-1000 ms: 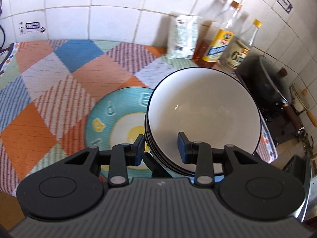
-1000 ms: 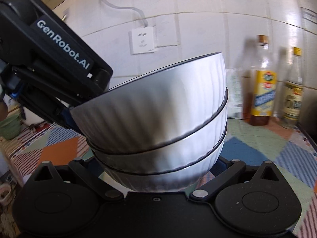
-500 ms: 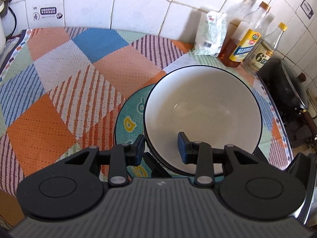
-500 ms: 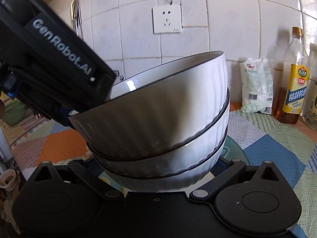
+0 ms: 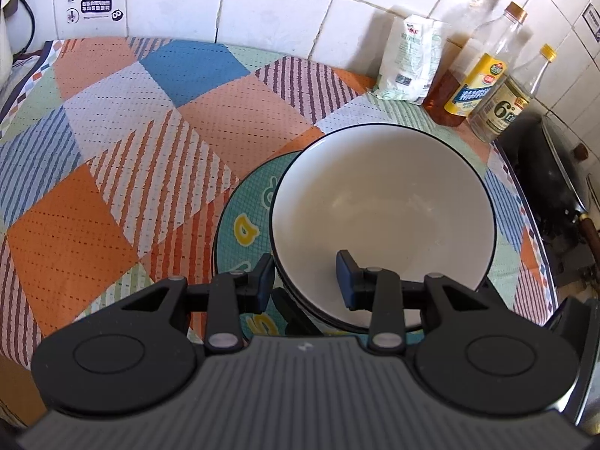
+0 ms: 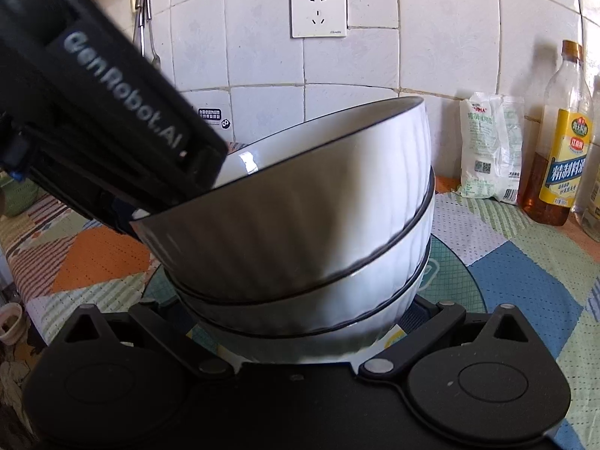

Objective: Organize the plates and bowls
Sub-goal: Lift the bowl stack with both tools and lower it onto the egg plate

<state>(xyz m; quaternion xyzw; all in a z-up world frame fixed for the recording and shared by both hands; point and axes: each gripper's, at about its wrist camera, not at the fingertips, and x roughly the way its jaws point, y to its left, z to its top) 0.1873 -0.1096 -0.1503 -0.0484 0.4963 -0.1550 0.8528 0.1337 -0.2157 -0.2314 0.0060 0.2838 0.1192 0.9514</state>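
Observation:
A stack of white bowls with dark rims (image 5: pixel 382 225) sits tilted over a teal plate with yellow print (image 5: pixel 243 221). My left gripper (image 5: pixel 305 279) is shut on the near rim of the bowl stack, one finger inside and one outside. In the right wrist view the bowl stack (image 6: pixel 300 232) fills the middle, close to the teal plate (image 6: pixel 446 273). My right gripper (image 6: pixel 300 322) is spread wide around the base of the stack; its fingertips are hidden behind the bowls. The left gripper body (image 6: pixel 97 120) shows at upper left.
A patchwork cloth (image 5: pixel 112 157) covers the counter. A white bag (image 5: pixel 410 63) and oil and vinegar bottles (image 5: pixel 483 75) stand against the tiled wall at the back right. A dark wok (image 5: pixel 551 180) is at the right. A wall socket (image 6: pixel 318 10) is above.
The bowl stack has moved with both grippers over the teal plate and come lower toward it. The plate now lies mostly under the bowls.

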